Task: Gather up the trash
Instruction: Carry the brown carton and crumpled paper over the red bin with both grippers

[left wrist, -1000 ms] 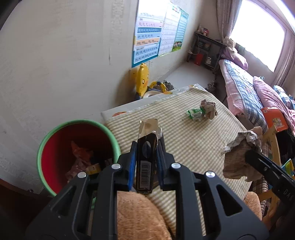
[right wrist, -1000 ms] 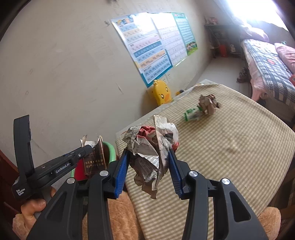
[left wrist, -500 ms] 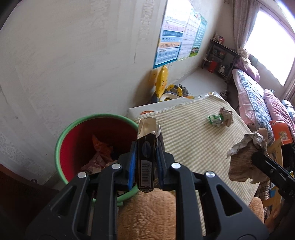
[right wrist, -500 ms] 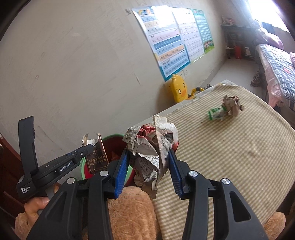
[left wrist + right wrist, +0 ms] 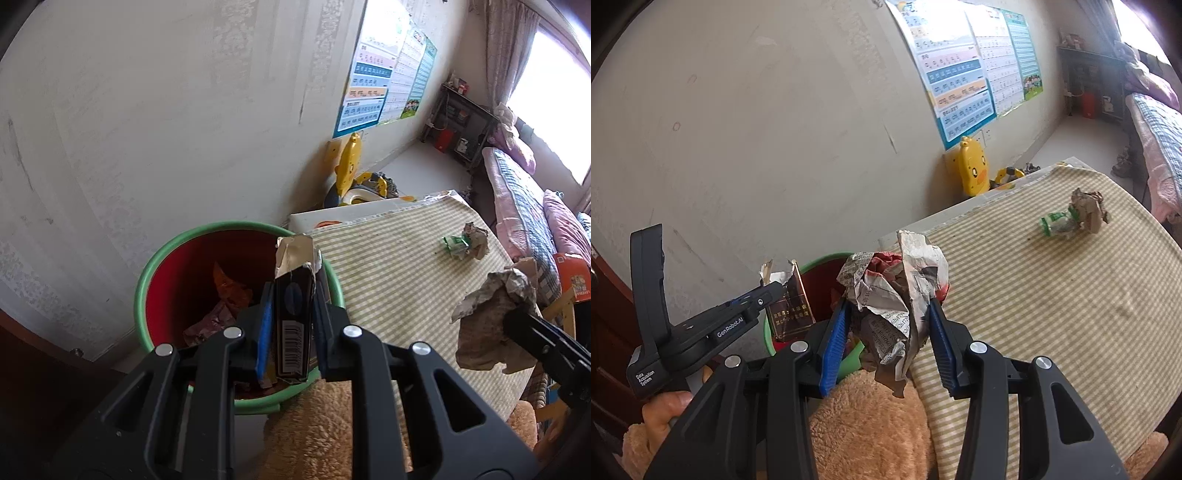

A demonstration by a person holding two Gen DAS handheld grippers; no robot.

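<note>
Left gripper (image 5: 291, 332) moved over the red bin (image 5: 177, 280), clamped on a dark torn packet (image 5: 294, 314). Right gripper (image 5: 886, 332) pinches crumpled newspaper (image 5: 897, 295) beside the bin. Two scraps (image 5: 1071, 218) remain on the striped table (image 5: 1052, 295).

A chart poster (image 5: 964, 85) hung on the pale wall (image 5: 757, 122) in the upper right of the right wrist frame, with a yellow duck-shaped toy (image 5: 973, 171) standing on the floor below it. A dark shelf (image 5: 461, 129) stood in the far corner beside a curtain (image 5: 508, 48), and a bed (image 5: 517, 206) with a checked cover ran along the right edge. A fuzzy tan fabric (image 5: 314, 435) filled the bottom centre, and a green-striped cloth covered the tabletop (image 5: 1071, 302).
</note>
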